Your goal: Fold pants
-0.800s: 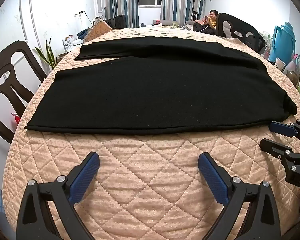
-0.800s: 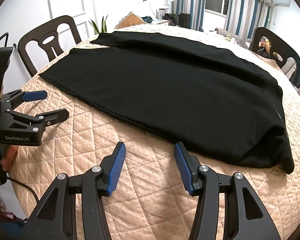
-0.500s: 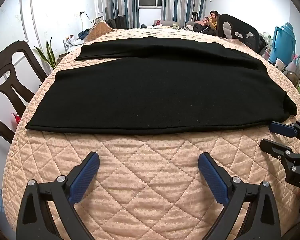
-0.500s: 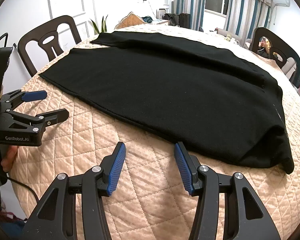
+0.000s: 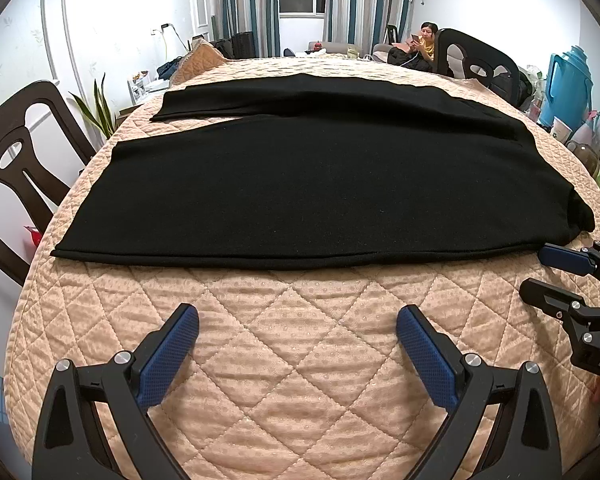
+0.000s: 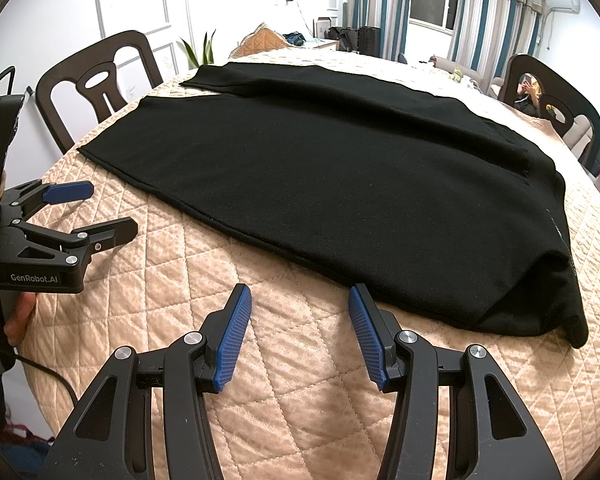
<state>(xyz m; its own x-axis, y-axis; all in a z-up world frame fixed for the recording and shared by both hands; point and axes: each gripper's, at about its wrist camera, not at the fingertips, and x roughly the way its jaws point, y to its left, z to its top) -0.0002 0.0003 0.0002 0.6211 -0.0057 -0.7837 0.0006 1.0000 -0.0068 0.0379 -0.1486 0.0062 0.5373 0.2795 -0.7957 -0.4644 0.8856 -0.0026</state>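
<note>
Black pants (image 5: 312, 176) lie flat on the quilted table, legs to the left, waist to the right; they also show in the right wrist view (image 6: 360, 184). My left gripper (image 5: 298, 316) is open and empty over bare quilt, a little short of the pants' near edge. My right gripper (image 6: 300, 296) is open and empty, its right fingertip close to the near edge by the waist. The right gripper also shows at the right edge of the left wrist view (image 5: 540, 272). The left gripper shows at the left of the right wrist view (image 6: 108, 208).
The round table has a peach quilted cover (image 5: 300, 380). Dark wooden chairs stand at the left (image 5: 16, 160) and far right (image 5: 476, 64). A blue thermos (image 5: 572, 84) and small items stand at the right. A person (image 5: 424, 44) sits at the back.
</note>
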